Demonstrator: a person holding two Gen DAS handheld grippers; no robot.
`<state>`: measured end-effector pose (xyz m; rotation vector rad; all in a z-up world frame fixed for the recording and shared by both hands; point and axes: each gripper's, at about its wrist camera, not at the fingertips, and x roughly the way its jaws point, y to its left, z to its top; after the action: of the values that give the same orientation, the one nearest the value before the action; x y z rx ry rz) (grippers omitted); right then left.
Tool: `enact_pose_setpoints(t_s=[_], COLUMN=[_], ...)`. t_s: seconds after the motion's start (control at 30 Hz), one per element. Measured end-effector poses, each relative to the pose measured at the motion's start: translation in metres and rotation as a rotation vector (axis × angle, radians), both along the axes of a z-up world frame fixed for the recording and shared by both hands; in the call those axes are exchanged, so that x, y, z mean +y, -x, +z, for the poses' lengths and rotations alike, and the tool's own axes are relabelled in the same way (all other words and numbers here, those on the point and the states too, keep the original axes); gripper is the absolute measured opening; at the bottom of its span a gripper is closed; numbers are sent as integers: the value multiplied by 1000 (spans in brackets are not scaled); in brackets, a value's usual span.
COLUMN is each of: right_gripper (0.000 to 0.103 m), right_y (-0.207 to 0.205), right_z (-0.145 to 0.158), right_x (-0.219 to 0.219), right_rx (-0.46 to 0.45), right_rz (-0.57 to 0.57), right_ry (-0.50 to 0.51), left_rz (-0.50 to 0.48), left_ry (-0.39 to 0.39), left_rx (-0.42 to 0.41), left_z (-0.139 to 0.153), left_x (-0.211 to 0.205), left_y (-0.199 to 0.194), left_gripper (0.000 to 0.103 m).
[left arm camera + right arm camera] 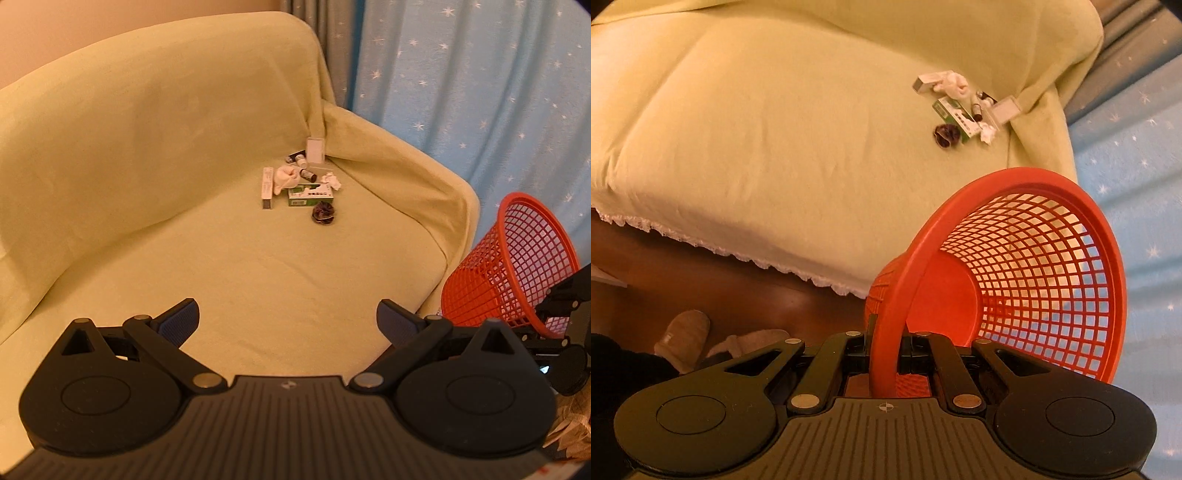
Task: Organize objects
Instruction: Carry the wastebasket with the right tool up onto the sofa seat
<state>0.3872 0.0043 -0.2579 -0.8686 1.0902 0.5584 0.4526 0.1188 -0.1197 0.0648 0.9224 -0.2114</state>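
Note:
My right gripper (884, 354) is shut on the rim of an orange mesh basket (1027, 266), which hangs tilted in the air beside the sofa; the basket (517, 258) also shows at the right of the left wrist view. My left gripper (288, 321) is open and holds nothing, above the sofa seat. Far back on the seat lies a small pile: a green box (310, 195), a long white box (267, 187), a white cloth wad (286, 176), small dark bottles (301, 159), a crumpled tissue (331, 181), a dark scrunchie (323, 213) and a white upright box (316, 149).
A pale green cover drapes the sofa (184, 155), its lace hem (701, 243) hanging over a dark wood floor. Two slippers (687, 338) lie on the floor at lower left. A blue star-printed curtain (480, 92) hangs right of the sofa arm.

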Motion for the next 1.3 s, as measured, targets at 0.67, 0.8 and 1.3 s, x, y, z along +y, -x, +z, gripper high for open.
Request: enact_pose_setpoints(t_s=[0.67,0.8,1.3], right_gripper=[3,3,3], right_y=[-99,-120,-221], right_z=[-5,-16,-54], right_x=[-8,-2,37], right_rx=[14,31,73], right_rz=[92,83,-107], right_ry=[42,75,211], left_rz=[110,96,-113], left_ry=[-49,-48,-19], left_rx=[2,7,9], left_z=[19,17,-11], left_x=[-5,-1,48], left_y=[-74,-90,-222], left_gripper=[101,101,101])
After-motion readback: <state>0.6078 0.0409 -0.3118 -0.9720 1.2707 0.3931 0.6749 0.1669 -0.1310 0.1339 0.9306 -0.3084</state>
